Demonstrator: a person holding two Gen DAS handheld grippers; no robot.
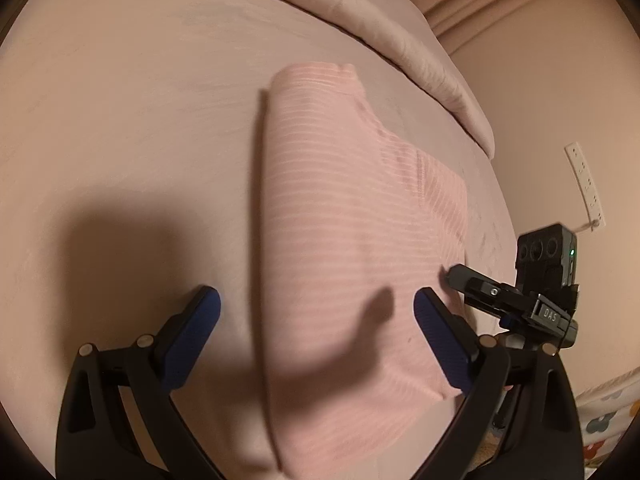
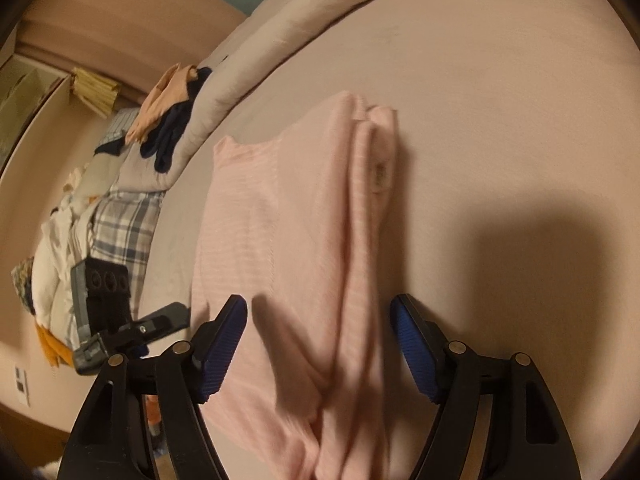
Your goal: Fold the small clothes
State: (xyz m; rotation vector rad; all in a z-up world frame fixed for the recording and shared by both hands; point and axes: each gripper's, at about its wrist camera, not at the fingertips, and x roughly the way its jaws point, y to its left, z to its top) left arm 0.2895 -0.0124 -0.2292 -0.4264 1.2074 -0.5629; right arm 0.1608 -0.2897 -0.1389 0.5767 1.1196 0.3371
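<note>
A pink striped garment [image 1: 340, 208] lies folded into a long strip on the pale bed sheet [image 1: 120, 120]. In the left wrist view my left gripper [image 1: 316, 304] hangs open over its near end, blue pads wide apart and off the cloth. My right gripper [image 1: 452, 276] shows there at the garment's right edge. In the right wrist view the same garment [image 2: 288, 220] runs away from me, its layered fold on the right side. My right gripper [image 2: 320, 308] stands open astride its near part, pads clear of the cloth. The left gripper [image 2: 172, 316] shows at the left.
A rolled-back duvet [image 1: 400, 40] borders the far side of the sheet. On it lie peach and dark navy clothes [image 2: 168, 120]. A plaid cloth [image 2: 124, 220] and white laundry [image 2: 52, 248] lie at the bed's edge. A white power strip [image 1: 584, 184] hangs on the wall.
</note>
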